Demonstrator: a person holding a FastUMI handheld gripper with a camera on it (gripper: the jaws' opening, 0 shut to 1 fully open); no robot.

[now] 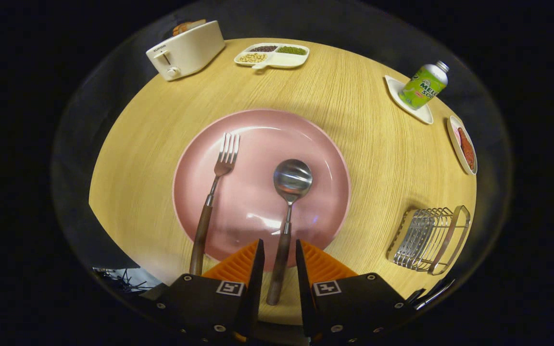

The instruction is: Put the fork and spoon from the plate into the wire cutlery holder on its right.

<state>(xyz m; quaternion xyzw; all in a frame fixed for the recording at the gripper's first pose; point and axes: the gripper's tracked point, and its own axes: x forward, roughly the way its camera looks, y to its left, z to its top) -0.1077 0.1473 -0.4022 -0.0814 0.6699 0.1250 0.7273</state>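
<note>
A pink plate [262, 139] lies on the round wooden table just ahead of my fingers. On it rest a fork [213, 192], toward the left with its tines pointing away, and a spoon [292, 179] at the middle, both with dark wooden handles that reach over the plate's near rim. My gripper [278, 242] straddles the spoon's handle, one finger on each side. A thin gap shows on both sides, so the fingers are open and not pressing. The wire cutlery holder [428, 238] stands to the right of the plate, near the table's edge.
Beyond the plate at the far side sit a cream toaster [185, 50] and a divided snack tray [272, 55]. Far right are a green can [423, 86] on a white coaster and a small dish [463, 144] with red food.
</note>
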